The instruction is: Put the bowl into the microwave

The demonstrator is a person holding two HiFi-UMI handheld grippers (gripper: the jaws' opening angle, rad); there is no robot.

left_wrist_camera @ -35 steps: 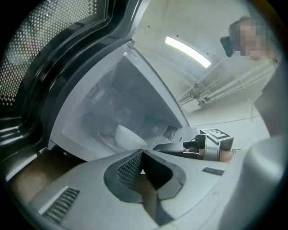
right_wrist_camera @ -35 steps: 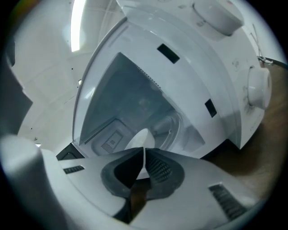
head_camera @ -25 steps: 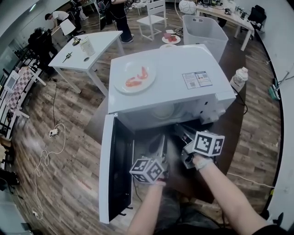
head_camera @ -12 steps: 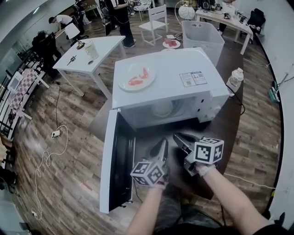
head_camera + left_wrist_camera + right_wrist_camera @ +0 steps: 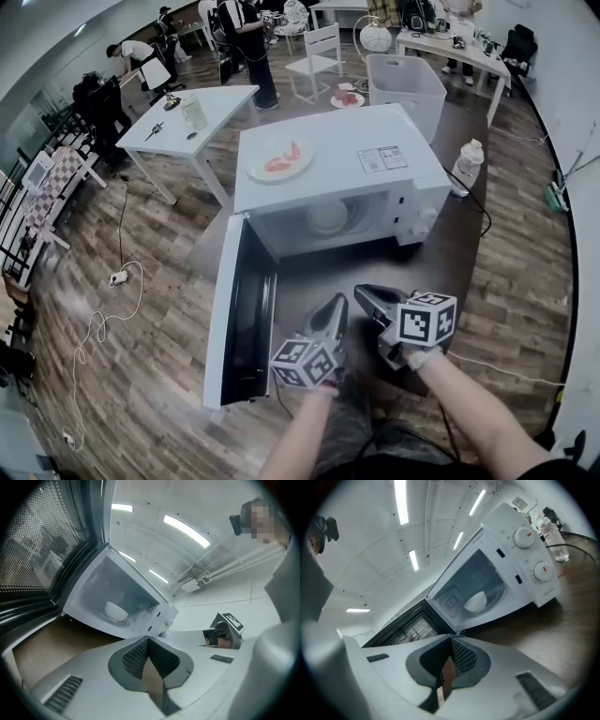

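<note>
Since the white bowl [image 5: 330, 217] already sits inside the microwave [image 5: 337, 183], on the turntable near the middle of the cavity, neither tool has anything to carry. That likely explains the state of the tongs. The left gripper [image 5: 333, 309] has its jaws pressed together at the tips with nothing between them, and its own view shows only brown tabletop through the small gap lower down. The right gripper [image 5: 370, 298] is closed the same way and is just as empty.

Both are held low and side by side in front of the oven, well apart from its opening and pointing roughly toward it. The bowl appears small and upright in the left gripper view [image 5: 116, 611] and again in the right gripper view [image 5: 476, 603]. From that position the person can check where the bowl stands, and both tools appear to be out of the way of the door.

The door [image 5: 239, 319] hangs fully open to the left of the cavity, its dark inner face turned toward the left gripper. With the bowl in place, the placing step looks finished. Shutting the door would be the natural follow-up, and the left gripper is the nearer one for that.

A plate [image 5: 279, 161] with red food rests on the oven's flat top, away from the opening, so it does not bear on the task. The two control dials [image 5: 524, 537] stand on the panel right of the cavity, and a plastic bottle [image 5: 466, 167] stands beyond the oven's right side.
</note>
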